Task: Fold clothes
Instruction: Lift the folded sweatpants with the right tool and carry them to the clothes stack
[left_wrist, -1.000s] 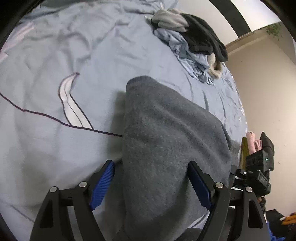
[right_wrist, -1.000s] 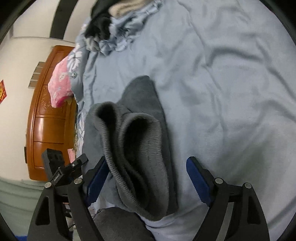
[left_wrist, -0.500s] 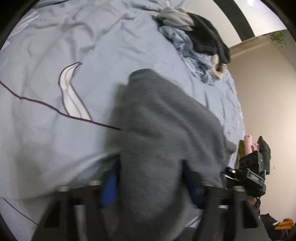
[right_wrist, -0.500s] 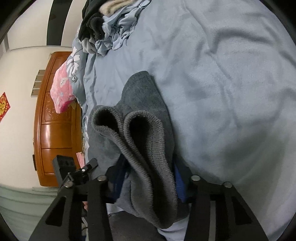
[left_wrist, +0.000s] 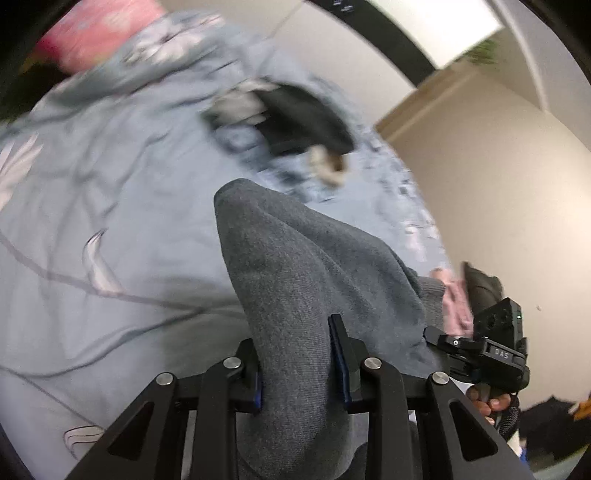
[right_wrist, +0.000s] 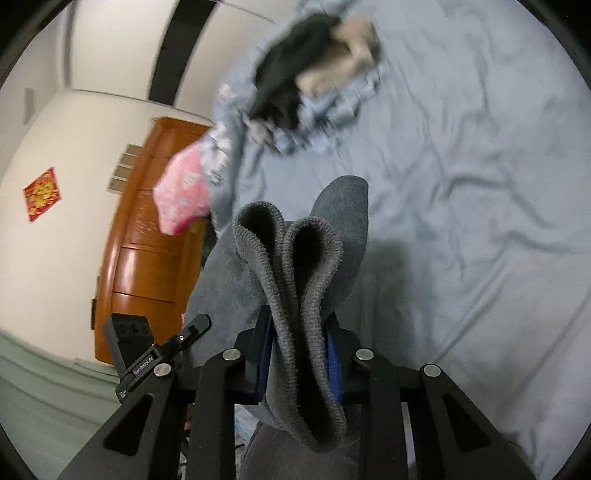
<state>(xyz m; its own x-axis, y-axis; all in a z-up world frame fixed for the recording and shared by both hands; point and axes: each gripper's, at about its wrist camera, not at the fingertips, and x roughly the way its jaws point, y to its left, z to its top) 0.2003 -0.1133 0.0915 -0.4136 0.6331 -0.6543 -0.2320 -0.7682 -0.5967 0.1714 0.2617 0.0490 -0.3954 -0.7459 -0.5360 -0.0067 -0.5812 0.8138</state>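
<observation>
Blue bedsheet (right_wrist: 480, 184) lies beneath; the grey garment (left_wrist: 295, 266), at six o'clock, is being clamped by closing left gripper (left_wrist: 301, 363) and right gripper (right_wrist: 299, 356). Bunched ribbed hem (right_wrist: 288, 236) could be pulled free unevenly.

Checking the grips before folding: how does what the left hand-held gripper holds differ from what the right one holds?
The left hand-held gripper closes on a smooth, plain stretch of the grey garment; the right hand-held gripper closes on its ribbed edge, doubled into two loops. Both pinch the same garment, between blue pads.
</observation>
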